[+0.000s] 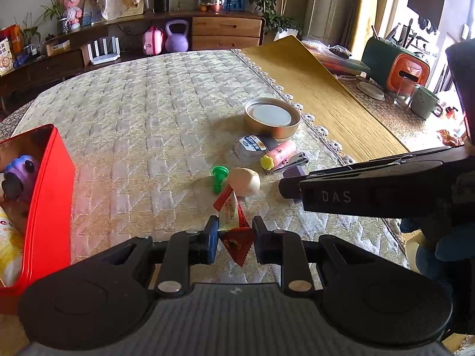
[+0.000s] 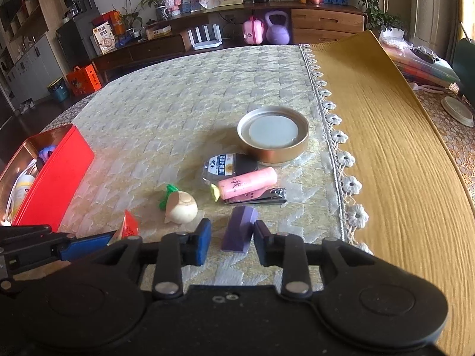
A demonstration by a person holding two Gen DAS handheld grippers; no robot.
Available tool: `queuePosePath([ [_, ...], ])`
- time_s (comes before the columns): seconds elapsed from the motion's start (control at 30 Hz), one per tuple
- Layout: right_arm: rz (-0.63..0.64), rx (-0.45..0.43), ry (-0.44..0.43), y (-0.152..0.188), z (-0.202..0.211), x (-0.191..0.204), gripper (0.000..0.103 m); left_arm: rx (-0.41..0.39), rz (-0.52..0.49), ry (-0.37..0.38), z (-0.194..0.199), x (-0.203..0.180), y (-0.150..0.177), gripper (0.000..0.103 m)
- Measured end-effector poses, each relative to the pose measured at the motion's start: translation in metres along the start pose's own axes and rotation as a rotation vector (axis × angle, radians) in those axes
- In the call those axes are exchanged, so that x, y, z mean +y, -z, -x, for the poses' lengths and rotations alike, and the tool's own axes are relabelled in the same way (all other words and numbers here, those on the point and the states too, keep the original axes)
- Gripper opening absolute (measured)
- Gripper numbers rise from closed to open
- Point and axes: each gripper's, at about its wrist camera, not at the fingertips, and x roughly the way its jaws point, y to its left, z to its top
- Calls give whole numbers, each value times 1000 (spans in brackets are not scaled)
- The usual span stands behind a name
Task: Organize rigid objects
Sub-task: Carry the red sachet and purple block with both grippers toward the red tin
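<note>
My left gripper [image 1: 235, 238] is open around a red and white sachet [image 1: 234, 222] that lies on the quilted cloth between its pads. My right gripper [image 2: 232, 240] is open around a purple block [image 2: 239, 231], also on the cloth. Just beyond lie a cream shell-like ball [image 2: 181, 207] with a green plastic piece [image 1: 219, 178], a pink tube [image 2: 248, 182], a nail clipper [image 2: 261, 197], a clear packet [image 2: 230, 164] and a gold round lid [image 2: 273, 133]. A red tin box [image 1: 50, 195] stands at the left and holds a purple toy [image 1: 20, 176].
A yellow mat [image 2: 386, 136] covers the table to the right of the lace edge. A mug [image 1: 424, 102], a glass and an orange and green holder [image 1: 406, 71] stand at the far right. A sideboard with a kettlebell [image 1: 176, 35] is behind the table.
</note>
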Motion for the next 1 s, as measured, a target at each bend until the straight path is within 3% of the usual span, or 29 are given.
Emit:
queuePosePath([
  [0.17, -20, 3, 19, -1, -10, -1, 31, 3, 9, -4, 2, 4, 1, 24],
  [0.3, 18, 0, 35, 1, -9, 4, 20, 5, 17, -2, 3, 6, 1, 24],
  [0.47, 39, -9, 35, 4, 0, 8, 20, 7, 26, 4, 8, 7, 1, 24],
  [0.73, 44, -50, -17, 3, 38, 25, 20, -8, 43, 8, 36, 18, -2, 24],
  [1.0, 89, -107, -96, -6, 79, 70, 20, -50, 63, -26, 82, 44, -8, 24],
])
